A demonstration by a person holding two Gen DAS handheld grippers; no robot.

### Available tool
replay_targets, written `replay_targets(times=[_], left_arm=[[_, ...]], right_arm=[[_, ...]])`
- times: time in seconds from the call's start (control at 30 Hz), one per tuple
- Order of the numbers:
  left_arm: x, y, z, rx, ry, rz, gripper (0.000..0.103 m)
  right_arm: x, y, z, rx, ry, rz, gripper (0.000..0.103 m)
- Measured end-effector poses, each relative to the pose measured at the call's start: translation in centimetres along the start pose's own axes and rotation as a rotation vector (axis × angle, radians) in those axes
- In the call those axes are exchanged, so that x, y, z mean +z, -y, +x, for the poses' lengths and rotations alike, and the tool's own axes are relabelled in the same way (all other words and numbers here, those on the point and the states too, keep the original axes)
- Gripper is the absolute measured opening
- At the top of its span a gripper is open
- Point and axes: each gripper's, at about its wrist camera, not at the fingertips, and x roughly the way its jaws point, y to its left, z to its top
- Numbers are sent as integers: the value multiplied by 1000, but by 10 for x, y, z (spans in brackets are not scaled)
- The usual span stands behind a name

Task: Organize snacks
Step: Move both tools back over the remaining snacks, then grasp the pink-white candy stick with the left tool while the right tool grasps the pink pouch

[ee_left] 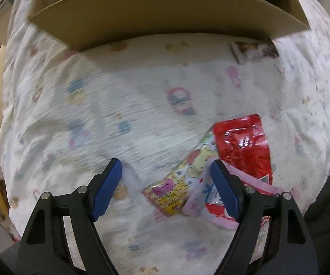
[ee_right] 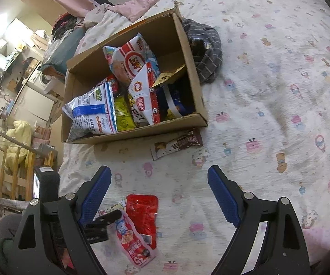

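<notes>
A cardboard box (ee_right: 192, 68) holds several snack bags on a patterned bed sheet; its near wall fills the top of the left wrist view (ee_left: 165, 16). A red packet (ee_left: 245, 144), a yellow packet (ee_left: 183, 181) and a pink packet (ee_left: 201, 197) lie together on the sheet. My left gripper (ee_left: 166, 188) is open just above them, its right finger over the pink packet. The red packet (ee_right: 143, 215) and the pink packet (ee_right: 132, 240) also show in the right wrist view. My right gripper (ee_right: 159, 194) is open and empty above the sheet. A brown bar packet (ee_right: 176, 144) lies beside the box.
A grey striped cloth (ee_right: 207, 50) lies against the box's right side. Pink bedding (ee_right: 123, 4) is bunched behind the box. The bed's left edge drops to a wooden rail (ee_right: 9, 160) and a cluttered room.
</notes>
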Motion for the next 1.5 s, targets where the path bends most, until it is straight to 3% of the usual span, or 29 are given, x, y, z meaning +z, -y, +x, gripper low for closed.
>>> replay_targets(times=[0.07,0.23,0.27,0.33,0.53,0.67,0.8,0.9,0.97,1.17,1.37,1.5], left_arm=[[-2,12,5,-13,-31,44,78],[-7,29,6,11,-23,113,77],[-6,29,6,4,-22,115,71],[-2,26,4,11,-13,125,43],[0,7,-18,-43,34,69,15],[0,-13,-40,-78,82,4,11],[-2,-26,-45,-91,87,-33,11],[-9,-43,-46,-98,87,-70,11],[-10,-52,-44,-112,73,-102,11],[-12,-73,-39,-135,54,-154,12],[-9,-61,-24,-110,44,-152,12],[-7,-58,-17,-119,33,-165,13]], right_arm=[[0,4,-4,1,7,8,89],[0,16,-12,10,21,38,89],[0,18,-13,12,22,42,89],[1,18,-14,15,24,46,89],[2,10,-10,20,13,27,89],[-2,3,11,61,-83,27,89],[-13,-10,48,61,-248,0,88],[-26,-20,73,171,-384,31,81],[-32,-21,83,191,-427,63,78],[-44,-23,102,235,-498,100,61],[-49,-22,117,189,-516,92,60],[-47,-27,121,261,-509,101,60]])
